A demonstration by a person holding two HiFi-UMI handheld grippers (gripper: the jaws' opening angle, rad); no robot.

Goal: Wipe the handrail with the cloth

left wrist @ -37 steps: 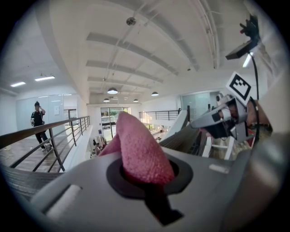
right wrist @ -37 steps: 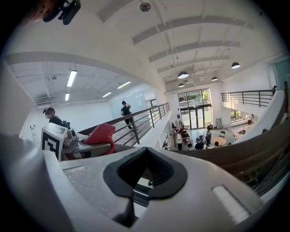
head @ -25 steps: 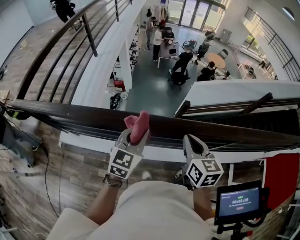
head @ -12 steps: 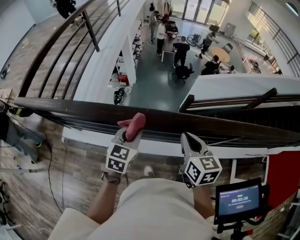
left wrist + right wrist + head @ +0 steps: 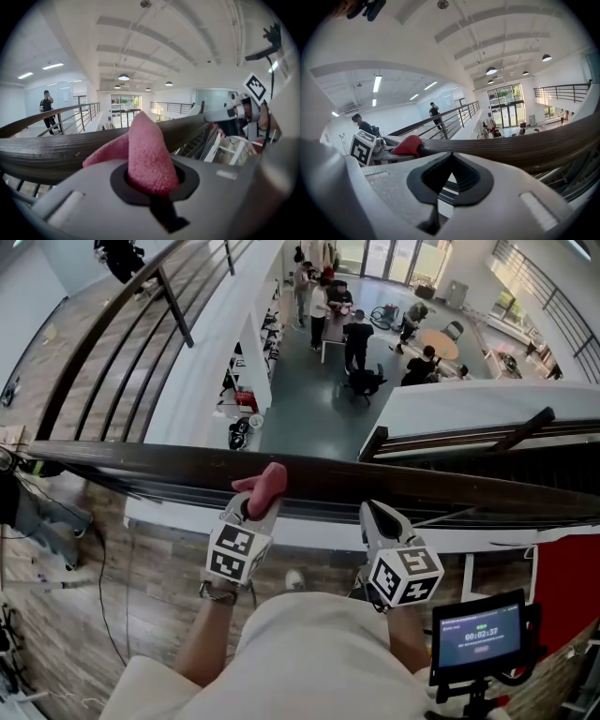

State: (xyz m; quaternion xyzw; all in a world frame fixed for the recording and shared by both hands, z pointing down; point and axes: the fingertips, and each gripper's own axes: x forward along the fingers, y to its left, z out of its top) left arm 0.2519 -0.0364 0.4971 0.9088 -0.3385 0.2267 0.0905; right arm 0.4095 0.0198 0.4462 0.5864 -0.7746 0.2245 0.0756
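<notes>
A dark wooden handrail (image 5: 412, 486) runs across the head view from left to right. My left gripper (image 5: 255, 505) is shut on a pink cloth (image 5: 265, 486), and the cloth's free end lies against the rail's near face. In the left gripper view the pink cloth (image 5: 145, 154) fills the jaws with the handrail (image 5: 51, 152) right behind it. My right gripper (image 5: 377, 517) is shut and empty, just below the rail to the right. The right gripper view shows the handrail (image 5: 534, 147) and the cloth (image 5: 408, 145) off to the left.
Beyond the rail is an open drop to a lower floor with several people and tables (image 5: 361, 329). A second railing (image 5: 112, 324) runs away at the upper left. A small screen (image 5: 480, 637) on a stand sits at the lower right, next to a red panel (image 5: 565, 582).
My left gripper and the cloth have slid a little to the left along the rail. My right gripper has stayed almost where it was.
</notes>
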